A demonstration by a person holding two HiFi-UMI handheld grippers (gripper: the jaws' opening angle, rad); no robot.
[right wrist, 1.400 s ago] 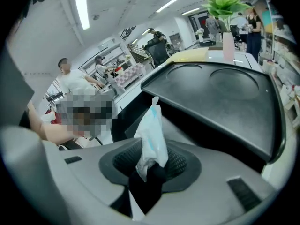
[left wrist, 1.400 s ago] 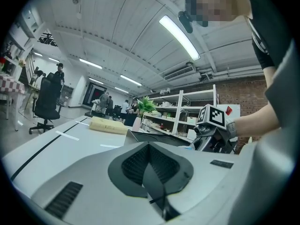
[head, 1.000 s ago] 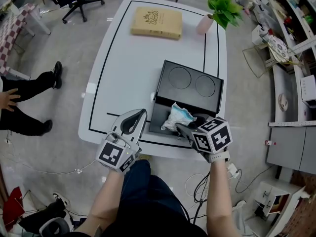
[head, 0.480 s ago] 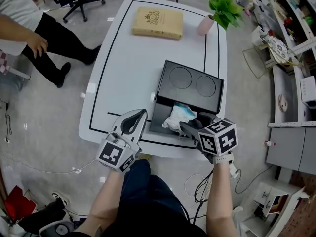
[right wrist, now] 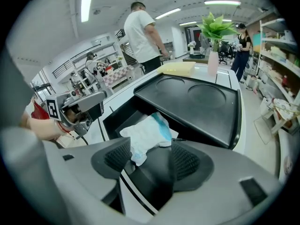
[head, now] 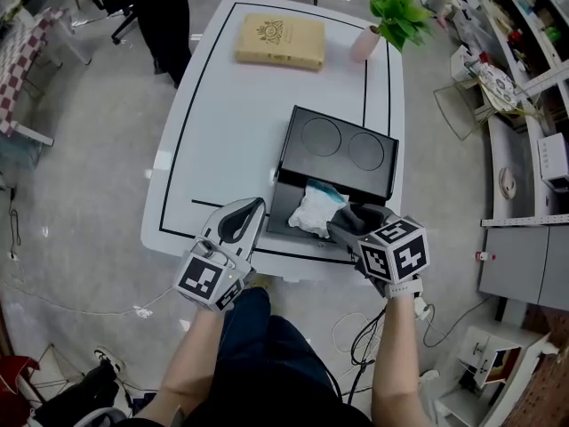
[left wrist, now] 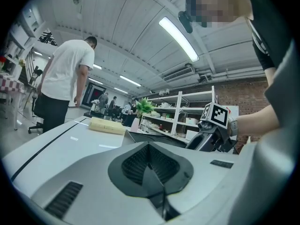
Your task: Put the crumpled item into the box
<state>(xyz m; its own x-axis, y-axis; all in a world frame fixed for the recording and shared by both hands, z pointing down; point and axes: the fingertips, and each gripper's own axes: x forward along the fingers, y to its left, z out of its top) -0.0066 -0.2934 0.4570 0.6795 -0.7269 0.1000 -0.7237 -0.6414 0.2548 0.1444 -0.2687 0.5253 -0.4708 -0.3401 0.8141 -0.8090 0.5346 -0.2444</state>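
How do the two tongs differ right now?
Left tongs are shut and empty; right tongs have just been opening, the crumpled item's end loose between them. Left tongs point level beside the box; right tongs tilt down toward it. Both carry marker cubes.

Head view overhead, gripper views low, sharing box (head: 284, 207)

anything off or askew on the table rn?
Nothing spilled or damaged. Only oddity: the crumpled item lies in the black box by its open lid, one corner between the right tool's jaws. Those jaws have just been opening and do not press it.
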